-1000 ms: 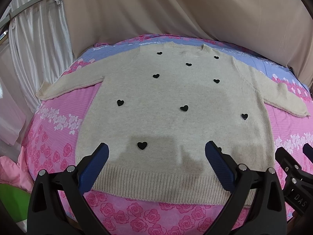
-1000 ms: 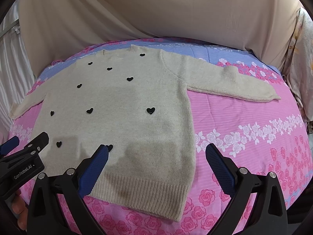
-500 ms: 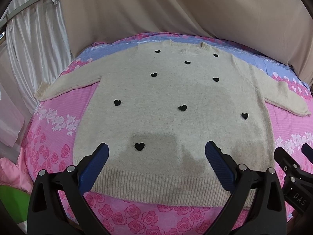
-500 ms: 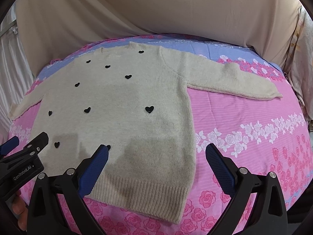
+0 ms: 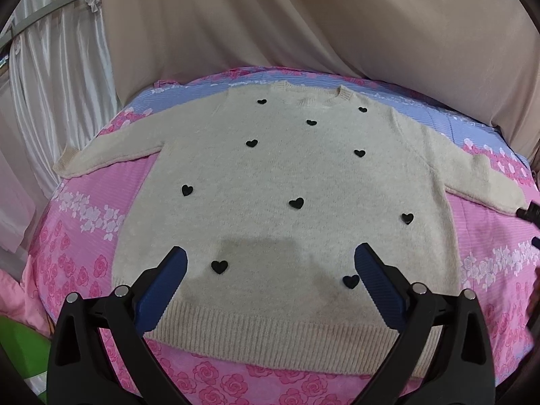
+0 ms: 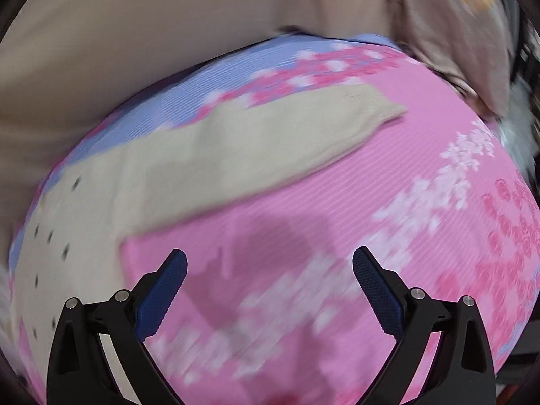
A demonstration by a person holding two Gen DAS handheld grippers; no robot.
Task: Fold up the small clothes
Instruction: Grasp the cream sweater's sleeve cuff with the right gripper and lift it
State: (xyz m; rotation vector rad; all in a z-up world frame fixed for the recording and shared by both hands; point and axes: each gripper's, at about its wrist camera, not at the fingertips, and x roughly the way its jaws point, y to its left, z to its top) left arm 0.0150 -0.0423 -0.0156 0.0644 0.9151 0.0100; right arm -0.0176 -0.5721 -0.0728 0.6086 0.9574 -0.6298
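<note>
A cream knit sweater (image 5: 287, 175) with small black hearts lies flat and face up on a pink and blue floral bedsheet (image 5: 84, 209), both sleeves spread sideways. My left gripper (image 5: 270, 263) hovers open above the ribbed hem, nothing between its blue pads. In the blurred right wrist view, my right gripper (image 6: 270, 263) is open over bare pink sheet (image 6: 337, 222), with the sweater's right sleeve (image 6: 253, 145) stretched out ahead and its cuff at upper right. A black tip of the right gripper (image 5: 530, 214) peeks in at the left wrist view's right edge.
A beige drape (image 5: 303, 23) hangs behind the bed, and white curtains (image 5: 44, 77) stand at the left. Pink and green items (image 5: 17, 320) lie off the bed's left edge. A beige patterned pillow (image 6: 455, 33) sits at the bed's far right.
My right gripper has swung quickly to the right, off the sweater's body and toward the right sleeve. The left gripper has drifted slightly and stays over the hem.
</note>
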